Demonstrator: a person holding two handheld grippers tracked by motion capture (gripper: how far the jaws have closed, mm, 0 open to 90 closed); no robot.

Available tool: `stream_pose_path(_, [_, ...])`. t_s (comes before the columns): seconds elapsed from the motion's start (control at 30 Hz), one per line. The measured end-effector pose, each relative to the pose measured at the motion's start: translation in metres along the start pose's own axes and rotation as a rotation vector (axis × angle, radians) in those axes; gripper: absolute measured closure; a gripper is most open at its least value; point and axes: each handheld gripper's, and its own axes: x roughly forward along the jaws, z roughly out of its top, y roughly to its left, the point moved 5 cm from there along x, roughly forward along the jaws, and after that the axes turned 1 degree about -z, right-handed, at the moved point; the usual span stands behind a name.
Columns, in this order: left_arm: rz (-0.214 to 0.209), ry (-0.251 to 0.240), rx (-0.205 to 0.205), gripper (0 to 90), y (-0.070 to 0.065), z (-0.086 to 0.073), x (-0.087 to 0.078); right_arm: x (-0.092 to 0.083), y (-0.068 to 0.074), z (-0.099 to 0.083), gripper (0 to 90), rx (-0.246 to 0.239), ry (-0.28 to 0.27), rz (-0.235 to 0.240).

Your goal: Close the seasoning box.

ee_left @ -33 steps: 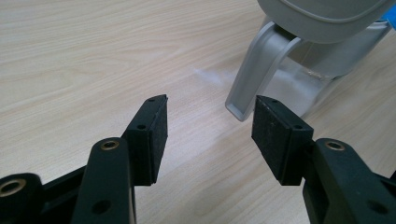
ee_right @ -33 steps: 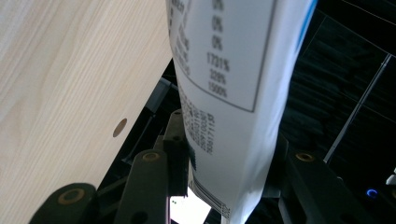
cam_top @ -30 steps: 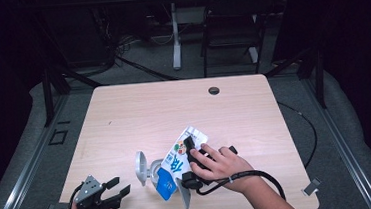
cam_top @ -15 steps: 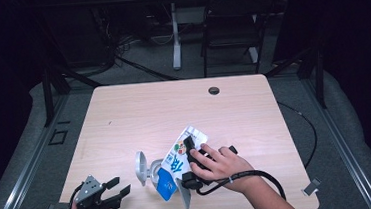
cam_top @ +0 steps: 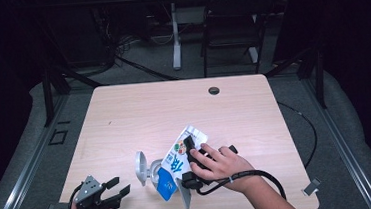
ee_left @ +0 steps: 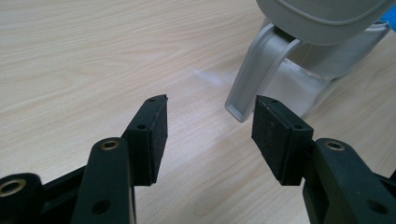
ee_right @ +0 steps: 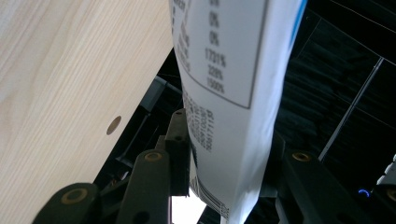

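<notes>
A white and blue carton (cam_top: 176,158) with printed labels hangs tilted above the table, its blue end low beside a grey-lidded clear jug (cam_top: 146,169). My right gripper (cam_top: 190,160) is shut on the carton's white side; in the right gripper view the carton (ee_right: 229,79) fills the gap between the two black pads (ee_right: 180,149). My left gripper (cam_top: 116,188) rests near the front left edge, open and holding nothing. In the left gripper view it (ee_left: 210,122) points at the jug's grey handle (ee_left: 254,74), a short way off.
The wooden table (cam_top: 149,112) has a round cable hole (cam_top: 214,90) at the back. A black cable (cam_top: 259,175) loops from my right gripper. A chair and a desk leg stand on the dark floor behind the table.
</notes>
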Motion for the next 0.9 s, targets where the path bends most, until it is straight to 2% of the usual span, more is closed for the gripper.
stream_pose_path(0.47, [0.000,-0.005,-0.001,46.1,-0.0006,0.0001,0.0007,0.0009,-0.0014,-0.0010,65.9,-0.002,-0.011,-0.006])
stream_pose_path(0.9, [-0.001,-0.004,0.003,46.1,-0.0008,0.0001,0.0008,0.0000,-0.0031,-0.0023,66.1,-0.010,0.003,-0.011])
